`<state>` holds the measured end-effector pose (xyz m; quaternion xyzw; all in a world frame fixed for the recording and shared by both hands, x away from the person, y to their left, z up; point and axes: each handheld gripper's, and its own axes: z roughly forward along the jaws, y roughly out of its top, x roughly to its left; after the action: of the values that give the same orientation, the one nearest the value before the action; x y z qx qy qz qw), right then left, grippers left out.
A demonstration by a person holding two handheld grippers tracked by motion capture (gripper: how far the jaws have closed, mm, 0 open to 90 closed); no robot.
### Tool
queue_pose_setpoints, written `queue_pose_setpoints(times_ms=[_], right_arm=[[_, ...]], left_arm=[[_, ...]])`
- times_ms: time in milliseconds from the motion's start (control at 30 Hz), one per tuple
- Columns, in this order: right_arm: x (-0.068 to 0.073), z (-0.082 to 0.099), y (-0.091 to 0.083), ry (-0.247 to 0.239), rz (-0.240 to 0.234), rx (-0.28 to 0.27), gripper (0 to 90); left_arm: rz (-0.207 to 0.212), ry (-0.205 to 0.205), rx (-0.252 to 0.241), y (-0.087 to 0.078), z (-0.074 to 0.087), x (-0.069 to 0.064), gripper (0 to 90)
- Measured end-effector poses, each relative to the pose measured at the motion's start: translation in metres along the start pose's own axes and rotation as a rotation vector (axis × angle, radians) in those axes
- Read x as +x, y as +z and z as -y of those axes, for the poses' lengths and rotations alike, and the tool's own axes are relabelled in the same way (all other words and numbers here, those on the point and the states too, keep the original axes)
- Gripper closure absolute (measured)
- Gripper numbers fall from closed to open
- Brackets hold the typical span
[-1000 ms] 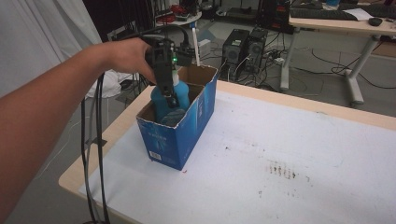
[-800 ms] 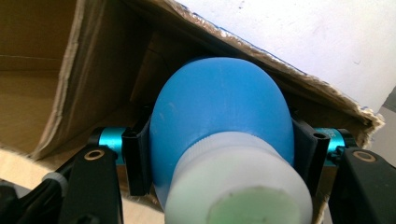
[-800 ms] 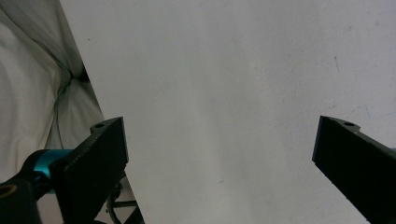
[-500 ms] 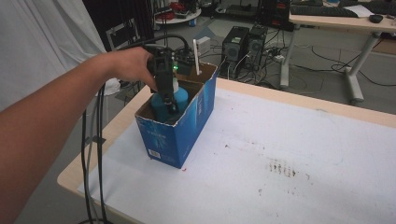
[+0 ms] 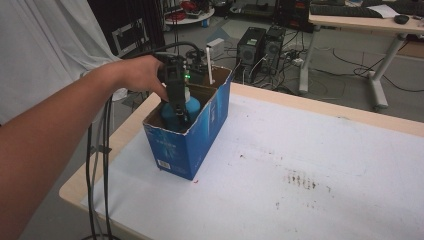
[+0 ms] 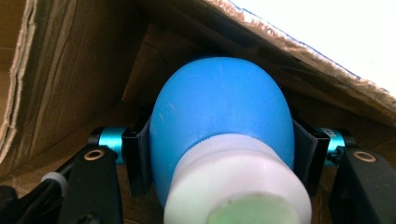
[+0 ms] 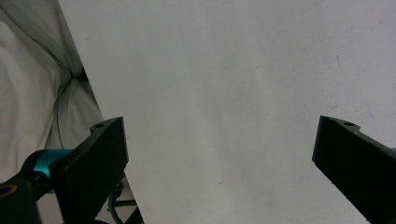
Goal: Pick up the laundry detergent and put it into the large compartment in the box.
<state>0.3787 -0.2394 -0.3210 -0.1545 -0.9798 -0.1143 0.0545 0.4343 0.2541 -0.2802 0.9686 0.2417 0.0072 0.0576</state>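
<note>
You have one box (image 5: 187, 142) on the table (image 5: 325, 165), near its left end: blue printed card outside, raw brown corrugated card inside, torn along the rim. Its print is too small to read. Inside sits one bottle (image 6: 219, 121), smooth, rounded blue plastic with a white ribbed cap. Your left gripper (image 5: 177, 107) reaches down into the box with both pads pressed on the bottle's sides. Your right gripper (image 7: 219, 168) hangs over plain white sheet, jaws wide apart with nothing between them.
</note>
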Motion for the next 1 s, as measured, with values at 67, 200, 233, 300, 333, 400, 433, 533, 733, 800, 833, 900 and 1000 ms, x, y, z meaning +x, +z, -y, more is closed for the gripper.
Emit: queue_pose_setpoints(times_ms=[67, 200, 233, 300, 333, 400, 433, 533, 733, 800, 833, 900, 1000], right_arm=[[0.0, 0.0, 0.0, 0.0, -0.001, -0.002, 2.5], [0.0, 0.0, 0.0, 0.0, 0.0, -0.002, 2.5], [0.0, 0.0, 0.0, 0.001, 0.0, 0.0, 2.5], [0.0, 0.0, 0.0, 0.002, 0.002, -0.002, 2.5], [0.0, 0.001, 0.0, -0.001, 0.002, -0.003, 2.5], [0.0, 0.001, 0.0, 0.005, 0.001, -0.001, 2.5], [0.0, 0.002, 0.001, 0.007, 0.001, -0.001, 2.5], [0.0, 0.003, 0.001, 0.004, 0.001, -0.002, 2.6], [0.0, 0.004, 0.0, 0.004, 0.002, -0.004, 2.5], [0.001, 0.003, 0.0, 0.005, 0.001, -0.003, 2.6], [0.001, 0.003, 0.0, 0.005, 0.001, -0.003, 2.6], [0.001, 0.003, 0.0, 0.0, 0.002, -0.003, 2.6], [0.002, 0.004, -0.001, 0.0, 0.004, -0.008, 2.6]], left_arm=[[0.001, -0.005, 0.003, 0.0, 0.0, 0.001, 37.6], [0.002, -0.023, 0.003, 0.001, -0.001, 0.002, 37.5], [0.0, -0.022, 0.004, 0.001, -0.001, 0.003, 37.4], [0.0, -0.03, -0.003, 0.002, -0.002, 0.004, 37.4], [0.0, -0.032, -0.007, 0.002, -0.002, 0.004, 37.4], [0.001, -0.032, -0.01, 0.002, -0.004, 0.005, 37.3], [0.0, -0.034, -0.012, 0.002, -0.004, 0.005, 37.3], [-0.003, -0.042, -0.016, 0.002, -0.003, 0.006, 37.0], [-0.013, -0.081, -0.05, -0.005, 0.001, 0.008, 31.9], [-0.011, -0.095, -0.072, -0.009, 0.003, 0.008, 28.8], [-0.011, -0.095, -0.072, -0.009, 0.003, 0.008, 28.7], [-0.009, -0.107, -0.097, -0.015, 0.005, 0.008, 28.7], [-0.005, -0.128, -0.112, -0.021, 0.007, 0.007, 26.1]])
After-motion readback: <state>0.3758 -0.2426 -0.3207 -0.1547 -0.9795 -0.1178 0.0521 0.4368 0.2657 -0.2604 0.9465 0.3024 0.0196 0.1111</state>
